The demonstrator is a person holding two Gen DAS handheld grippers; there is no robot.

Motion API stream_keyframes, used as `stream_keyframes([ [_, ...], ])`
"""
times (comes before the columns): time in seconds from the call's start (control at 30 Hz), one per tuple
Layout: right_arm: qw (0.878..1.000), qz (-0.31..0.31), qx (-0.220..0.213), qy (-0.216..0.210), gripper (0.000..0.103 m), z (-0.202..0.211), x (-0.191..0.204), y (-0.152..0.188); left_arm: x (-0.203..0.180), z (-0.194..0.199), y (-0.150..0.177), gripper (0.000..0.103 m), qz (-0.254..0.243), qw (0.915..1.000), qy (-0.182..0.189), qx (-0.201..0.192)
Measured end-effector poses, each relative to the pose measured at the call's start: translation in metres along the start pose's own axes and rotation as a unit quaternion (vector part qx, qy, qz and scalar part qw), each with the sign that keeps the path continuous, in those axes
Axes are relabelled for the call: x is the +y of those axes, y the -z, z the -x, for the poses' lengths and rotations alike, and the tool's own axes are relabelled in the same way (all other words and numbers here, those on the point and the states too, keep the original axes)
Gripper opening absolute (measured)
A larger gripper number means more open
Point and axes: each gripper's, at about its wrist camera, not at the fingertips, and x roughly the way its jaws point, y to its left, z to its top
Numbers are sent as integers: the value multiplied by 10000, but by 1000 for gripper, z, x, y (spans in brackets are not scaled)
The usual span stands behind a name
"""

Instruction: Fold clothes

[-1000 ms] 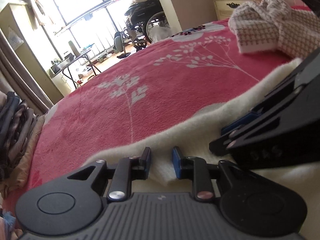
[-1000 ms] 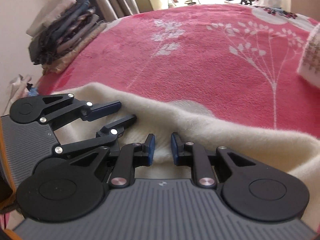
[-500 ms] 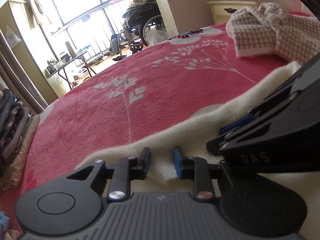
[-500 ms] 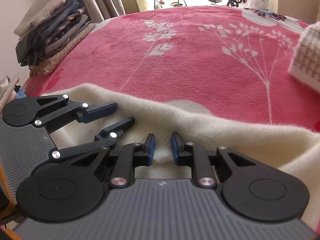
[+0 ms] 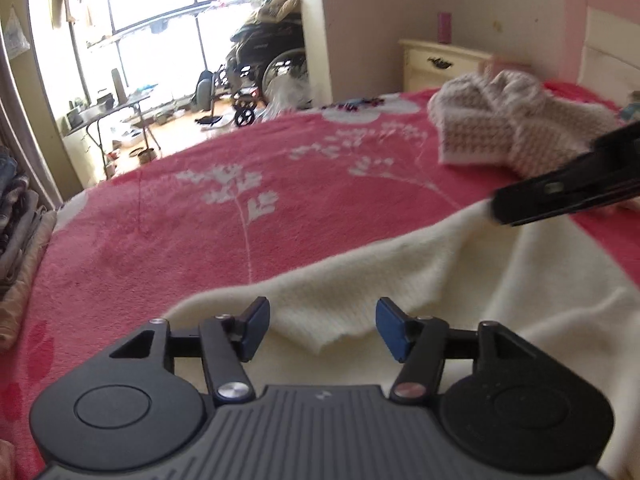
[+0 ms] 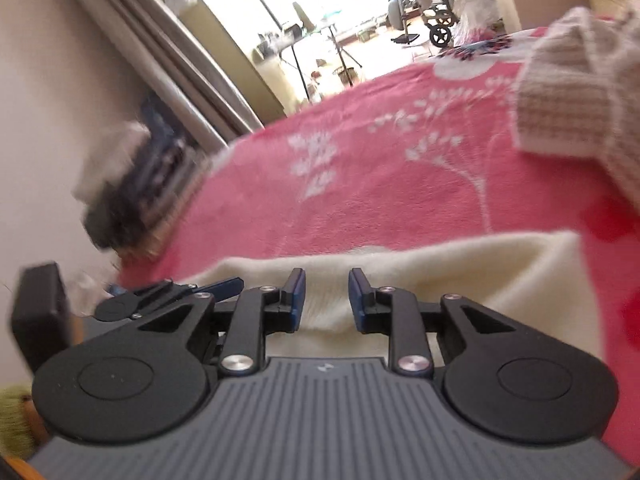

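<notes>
Far left, left wrist view: stack of folded clothes [image 5: 18,216] at the bed edge, dark and striped fabrics, partly cut off by the frame. Behind it: window [image 5: 168,4], folding table [image 5: 108,112] and wheelchair [image 5: 272,68] on the floor beyond the bed. Across the middle: pink blanket [image 5: 168,240] with white plant print, covering the bed. On the blanket, near edge: cream sweater [image 5: 400,280], spread flat, one corner flap lying between the left gripper [image 5: 322,326] pads. Left jaws opening, blue pads well apart, clear of the knit on both sides; nothing gripped. Further right and further back: checked garment [image 5: 508,128], crumpled in a heap, apart from the sweater. Behind it: nightstand [image 5: 440,64] against the wall. Far right: black finger of the right gripper [image 5: 568,196], blurred, tip at the sweater's upper edge; contact not determinable from this view. Right wrist view, left to right: clothes stack [image 6: 132,184] blurred beside the curtain [image 6: 168,64]; left gripper [image 6: 176,296] low at the left, over the sweater's end; right gripper [image 6: 326,298] centred, jaws opening, gap narrow, sweater [image 6: 400,280] fold rising between the pads, pads not pressing it; checked garment [image 6: 576,104] at upper right.
</notes>
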Motion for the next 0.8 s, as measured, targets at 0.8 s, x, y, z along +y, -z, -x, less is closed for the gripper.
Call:
stream_keyframes([
  [0.8, 9681, -2176, 1154, 462, 52, 213, -80, 205, 50, 246, 255, 73, 2493, 9211, 1100, 2780],
])
